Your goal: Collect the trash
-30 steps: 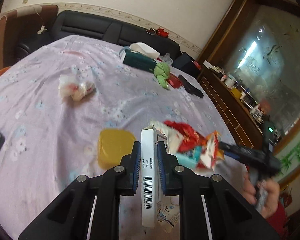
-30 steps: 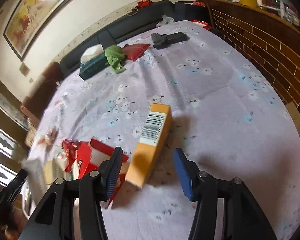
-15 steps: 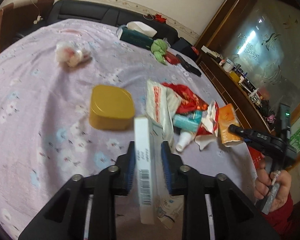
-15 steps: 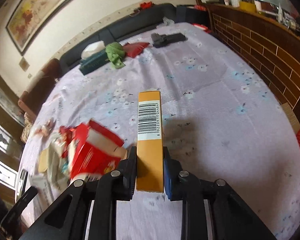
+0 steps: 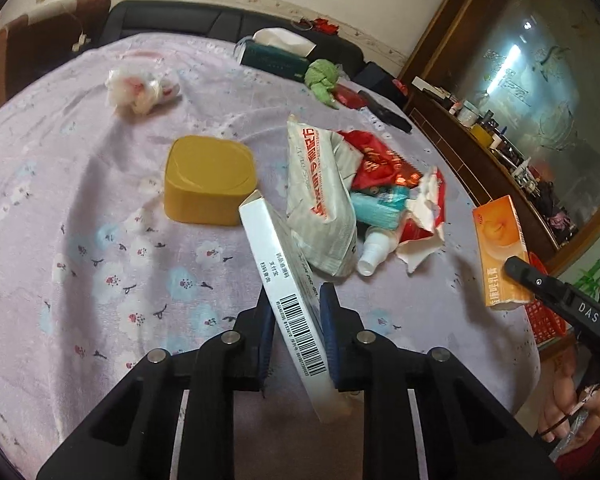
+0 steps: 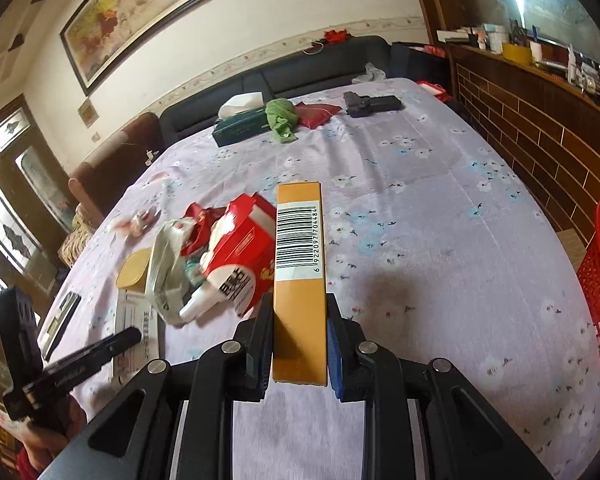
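The left tongs [image 5: 296, 320] are clamping a flat white carton [image 5: 286, 288] by its barcoded edge, and the carton is tilting up and to the left above the surface [image 5: 80, 208] with its lilac flowered cloth. Just beyond the carton's far end a yellow tin [image 5: 209, 180] is sitting on the cloth. Right of the tin a heap of trash is lying: a grey-white pouch with red print [image 5: 320, 196], red wrappers [image 5: 380, 160], a teal tube [image 5: 376, 208] and a small white bottle [image 5: 374, 250]. Further right of the tin, the right tongs [image 5: 512, 268] are holding an orange box [image 5: 498, 248] upright. Well beyond the tin a crumpled white bag [image 5: 140, 88] is resting.
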`<move>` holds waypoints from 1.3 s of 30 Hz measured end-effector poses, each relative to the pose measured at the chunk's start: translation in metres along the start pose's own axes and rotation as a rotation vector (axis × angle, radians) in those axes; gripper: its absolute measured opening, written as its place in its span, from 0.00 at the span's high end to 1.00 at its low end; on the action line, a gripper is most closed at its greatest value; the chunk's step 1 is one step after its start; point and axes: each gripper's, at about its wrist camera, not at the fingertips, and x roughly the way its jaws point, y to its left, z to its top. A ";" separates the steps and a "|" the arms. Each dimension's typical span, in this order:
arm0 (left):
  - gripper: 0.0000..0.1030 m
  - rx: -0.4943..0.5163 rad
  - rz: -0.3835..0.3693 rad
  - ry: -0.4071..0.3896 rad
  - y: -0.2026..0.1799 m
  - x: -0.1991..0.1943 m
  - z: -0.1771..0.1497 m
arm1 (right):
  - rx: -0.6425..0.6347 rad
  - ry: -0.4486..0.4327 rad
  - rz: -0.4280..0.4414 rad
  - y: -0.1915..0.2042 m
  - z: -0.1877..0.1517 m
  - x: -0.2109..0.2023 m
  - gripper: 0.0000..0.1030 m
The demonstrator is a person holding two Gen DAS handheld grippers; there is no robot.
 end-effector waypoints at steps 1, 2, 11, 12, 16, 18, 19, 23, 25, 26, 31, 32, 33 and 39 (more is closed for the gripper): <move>0.86 0.009 -0.002 -0.016 -0.004 -0.005 0.000 | -0.005 -0.004 -0.001 0.001 -0.002 -0.002 0.77; 0.88 0.022 -0.005 -0.031 -0.008 -0.010 0.000 | -0.011 -0.007 -0.001 0.002 -0.004 -0.004 0.77; 0.88 0.133 -0.001 -0.124 -0.046 -0.039 0.004 | -0.036 -0.051 0.010 0.006 -0.013 -0.024 0.77; 0.88 0.141 -0.003 -0.127 -0.049 -0.040 0.004 | -0.036 -0.049 0.014 0.006 -0.014 -0.025 0.77; 0.88 0.187 0.027 -0.144 -0.063 -0.038 0.005 | -0.043 -0.049 0.018 0.006 -0.017 -0.027 0.77; 0.88 0.212 0.059 -0.159 -0.070 -0.036 0.005 | -0.047 -0.053 0.016 0.008 -0.019 -0.028 0.77; 0.88 0.221 0.072 -0.168 -0.072 -0.035 0.005 | -0.050 -0.057 0.012 0.008 -0.019 -0.028 0.77; 0.88 0.258 0.113 -0.190 -0.081 -0.032 0.002 | -0.058 -0.061 0.005 0.009 -0.022 -0.030 0.77; 0.88 0.268 0.120 -0.191 -0.084 -0.030 0.000 | -0.065 -0.060 -0.001 0.010 -0.023 -0.029 0.77; 0.88 0.271 0.123 -0.193 -0.084 -0.030 0.000 | -0.066 -0.060 -0.004 0.010 -0.024 -0.029 0.77; 0.88 0.280 0.129 -0.197 -0.087 -0.031 -0.002 | -0.073 -0.063 -0.019 0.011 -0.024 -0.028 0.77; 0.88 0.280 0.128 -0.198 -0.087 -0.031 -0.002 | -0.076 -0.065 -0.022 0.012 -0.025 -0.029 0.77; 0.88 0.280 0.128 -0.198 -0.088 -0.031 -0.003 | -0.082 -0.068 -0.031 0.014 -0.025 -0.029 0.77; 0.88 0.278 0.121 -0.192 -0.089 -0.031 -0.003 | -0.137 -0.092 -0.107 0.023 -0.029 -0.030 0.77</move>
